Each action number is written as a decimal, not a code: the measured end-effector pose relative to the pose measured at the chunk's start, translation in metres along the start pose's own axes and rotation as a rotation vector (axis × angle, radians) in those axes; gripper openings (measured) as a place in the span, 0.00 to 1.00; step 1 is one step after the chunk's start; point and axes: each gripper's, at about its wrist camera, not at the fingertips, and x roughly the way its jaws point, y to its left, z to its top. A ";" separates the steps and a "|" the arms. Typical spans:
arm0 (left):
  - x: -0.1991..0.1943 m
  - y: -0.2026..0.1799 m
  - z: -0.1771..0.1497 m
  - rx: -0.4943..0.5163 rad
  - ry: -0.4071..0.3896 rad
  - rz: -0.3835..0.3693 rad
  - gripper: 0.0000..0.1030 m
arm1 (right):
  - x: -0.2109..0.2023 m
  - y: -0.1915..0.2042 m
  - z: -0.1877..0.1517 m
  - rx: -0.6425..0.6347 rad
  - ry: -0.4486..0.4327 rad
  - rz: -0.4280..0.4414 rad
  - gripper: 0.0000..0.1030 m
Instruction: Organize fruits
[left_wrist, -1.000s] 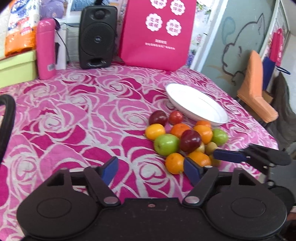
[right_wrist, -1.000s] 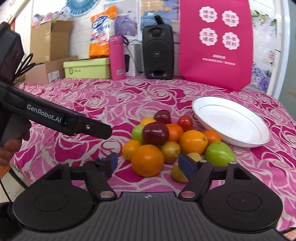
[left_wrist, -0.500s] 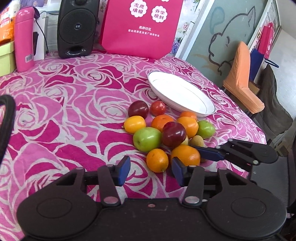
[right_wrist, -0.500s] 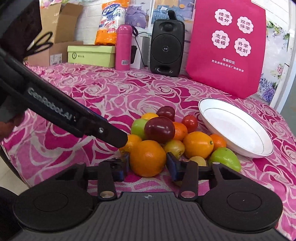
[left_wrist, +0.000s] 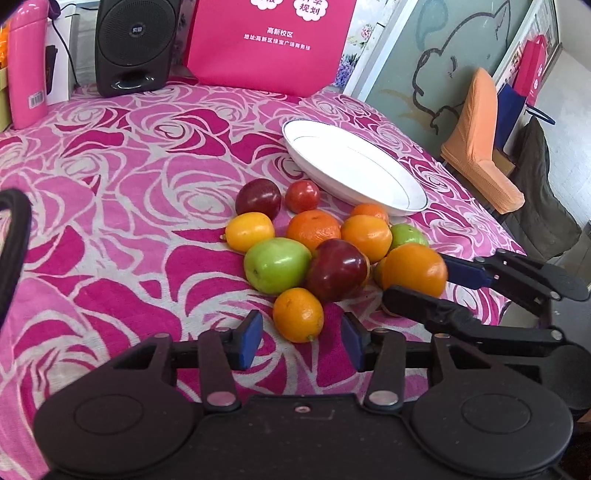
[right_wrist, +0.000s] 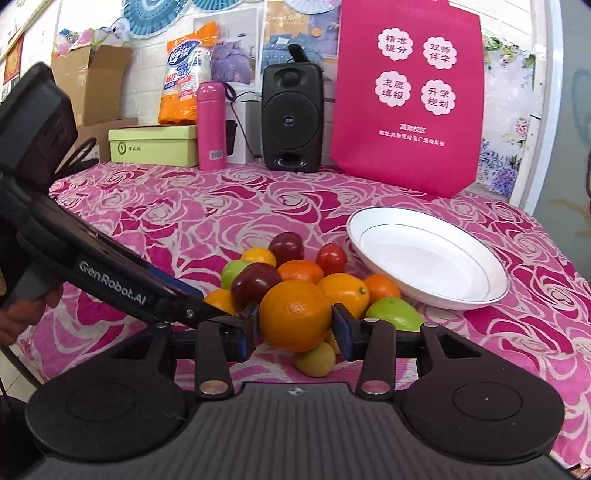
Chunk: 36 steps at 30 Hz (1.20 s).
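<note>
Right wrist view, lower centre: right hand-held gripper (right_wrist: 295, 326) clamped on large orange (right_wrist: 294, 314) above fruit pile, left hand-held gripper (left_wrist: 301, 341) wide around small orange (left_wrist: 298, 314); next, probably carrying to white plate (right_wrist: 480, 295).

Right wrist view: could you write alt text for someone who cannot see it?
The right gripper clamps a large orange between its fingers, at the near edge of a fruit pile on a pink rose tablecloth. An empty white plate sits just right of the pile, and the left gripper reaches in from the left.
</note>
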 end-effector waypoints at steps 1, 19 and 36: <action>0.001 0.000 0.000 0.001 -0.002 0.004 1.00 | 0.000 -0.001 0.000 0.004 -0.001 -0.002 0.70; -0.016 0.015 0.000 -0.024 -0.012 0.058 1.00 | -0.002 -0.013 -0.004 0.052 -0.012 -0.026 0.71; -0.001 -0.033 0.099 0.118 -0.195 -0.063 1.00 | 0.004 -0.063 0.021 0.099 -0.115 -0.196 0.71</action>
